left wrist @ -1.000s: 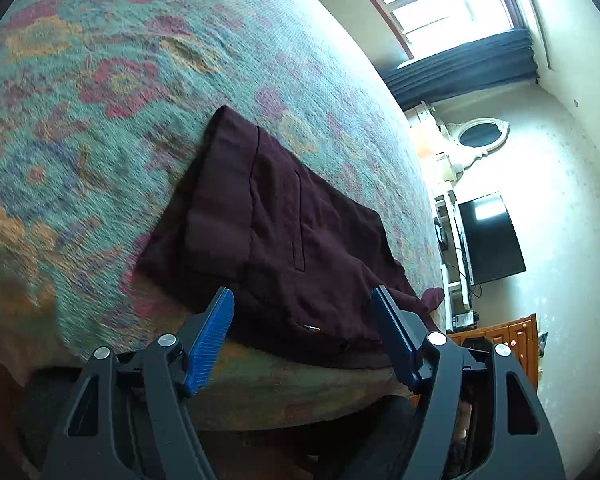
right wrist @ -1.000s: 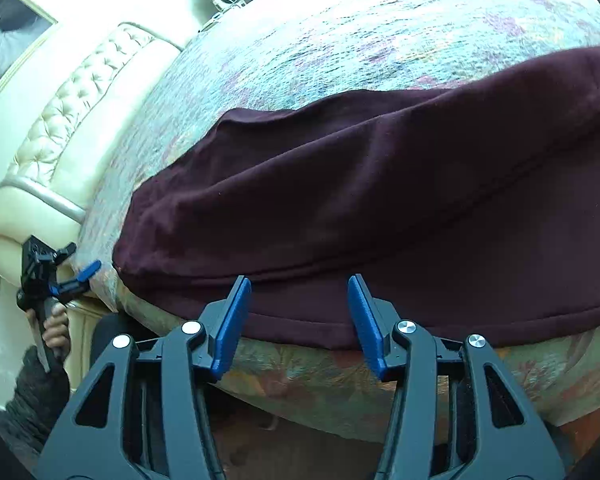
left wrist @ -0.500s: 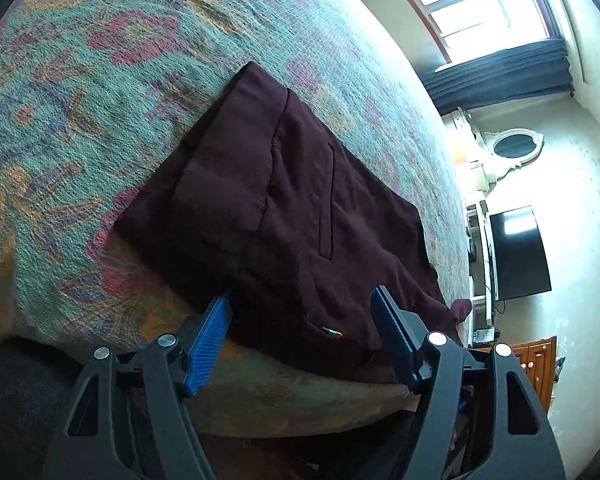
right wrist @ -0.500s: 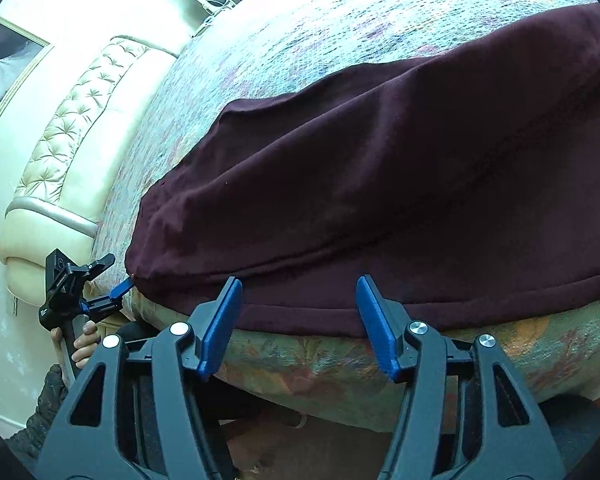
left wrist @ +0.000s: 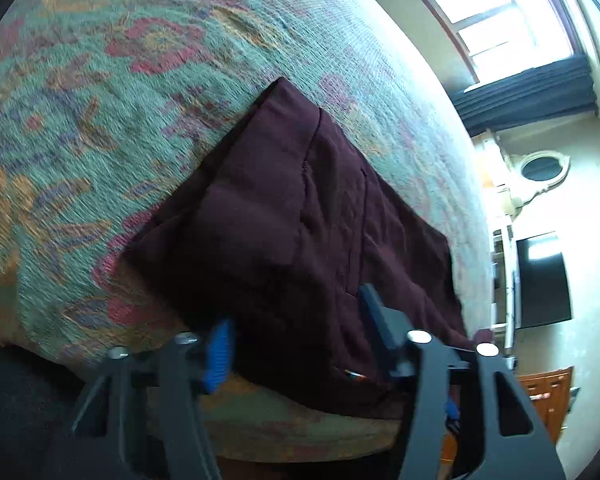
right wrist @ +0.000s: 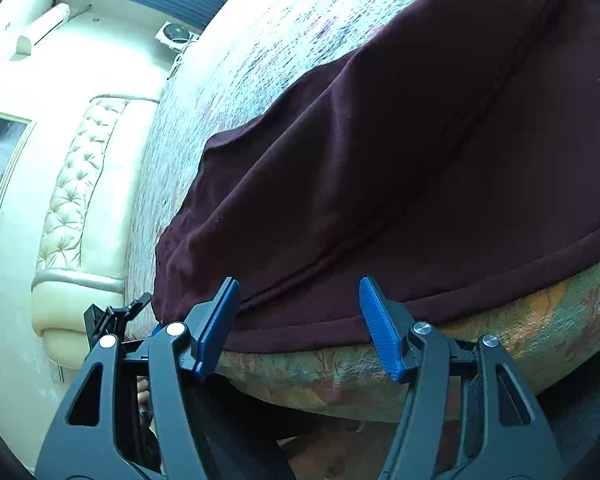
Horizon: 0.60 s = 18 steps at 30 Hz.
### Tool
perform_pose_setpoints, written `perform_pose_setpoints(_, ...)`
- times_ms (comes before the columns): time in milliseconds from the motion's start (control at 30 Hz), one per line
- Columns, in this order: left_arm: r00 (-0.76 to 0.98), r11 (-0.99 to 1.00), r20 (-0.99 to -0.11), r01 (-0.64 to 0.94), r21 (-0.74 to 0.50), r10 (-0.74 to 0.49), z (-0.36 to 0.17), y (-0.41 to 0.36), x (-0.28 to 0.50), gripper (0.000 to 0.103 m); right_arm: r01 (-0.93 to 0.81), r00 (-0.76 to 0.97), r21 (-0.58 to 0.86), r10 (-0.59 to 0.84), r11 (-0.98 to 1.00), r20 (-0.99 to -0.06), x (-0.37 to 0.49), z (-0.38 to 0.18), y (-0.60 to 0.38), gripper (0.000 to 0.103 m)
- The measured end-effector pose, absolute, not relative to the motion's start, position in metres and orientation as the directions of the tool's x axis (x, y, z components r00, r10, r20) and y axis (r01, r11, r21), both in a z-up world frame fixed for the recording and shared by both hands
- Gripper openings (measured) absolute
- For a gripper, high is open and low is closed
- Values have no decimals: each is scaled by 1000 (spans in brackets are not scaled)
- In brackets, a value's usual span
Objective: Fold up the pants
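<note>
Dark maroon pants [left wrist: 300, 220] lie folded lengthwise on a floral bedspread [left wrist: 100, 100], their near edge hanging at the bed's side. My left gripper [left wrist: 296, 340] reaches over that near edge at the waist end; its jaws are closing with cloth between them and a gap still showing. In the right wrist view the pants [right wrist: 380, 160] fill the frame. My right gripper [right wrist: 300, 320] stands open, its blue pads straddling the lower hem. The left gripper [right wrist: 112, 320] shows at the cloth's far left corner.
The bed's side drops away just below both grippers. A cream tufted headboard [right wrist: 72, 200] and a framed picture [right wrist: 0, 160] stand to the left. Beyond the bed are a window [left wrist: 500, 20], a dark screen [left wrist: 544, 280] and a wooden cabinet [left wrist: 548, 392].
The left gripper has pushed forward over the pants' edge and its jaws have narrowed. The right gripper has rolled, its jaws have widened a little, and it sits closer to the hem.
</note>
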<state>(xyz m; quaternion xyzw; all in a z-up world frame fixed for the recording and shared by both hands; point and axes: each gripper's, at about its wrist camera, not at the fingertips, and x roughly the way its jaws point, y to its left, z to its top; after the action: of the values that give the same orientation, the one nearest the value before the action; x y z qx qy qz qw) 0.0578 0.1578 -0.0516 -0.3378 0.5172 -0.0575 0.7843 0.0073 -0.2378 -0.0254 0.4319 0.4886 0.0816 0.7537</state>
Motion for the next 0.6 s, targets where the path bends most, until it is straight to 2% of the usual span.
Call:
perform_pose_setpoints(33, 450, 779, -782, -252, -574, -431, -50, 156, 59, 30, 308, 517, 734, 542, 605, -663, 9, -26, -238, 62)
perform_pose_setpoints(200, 442, 744, -770, -280, -607, -461, -56, 164, 60, 28, 402, 584, 767, 505, 500, -635, 16, -41, -249, 61)
perform_pose_setpoints(267, 439, 748, -772, -278, -603, -459, -54, 165, 60, 27, 437, 594, 767, 489, 470, -639, 16, -46, -251, 49)
perform_pose_setpoints(300, 441, 745, -771, -280, -605, -460, -52, 165, 60, 27, 446, 586, 754, 479, 483, -654, 16, -46, -250, 27)
perform_pose_setpoints(333, 447, 741, -767, -283, -609, -460, -49, 167, 59, 25, 440, 583, 754, 484, 488, -653, 15, -45, -248, 13)
perform_pose_setpoints(367, 456, 738, -764, -285, -611, -456, -44, 168, 55, 21, 435, 590, 753, 476, 494, -652, 12, -42, -246, 13)
perform_pose_setpoints(467, 490, 728, -733, -253, -637, -471, -28, 175, 55, 20, 400, 607, 749, 459, 529, -649, 2, -24, -242, 9)
perform_pose_setpoints(600, 484, 757, -745, -226, -613, -459, -29, 174, 52, 20, 406, 592, 747, 471, 526, -654, -14, -20, -242, 9)
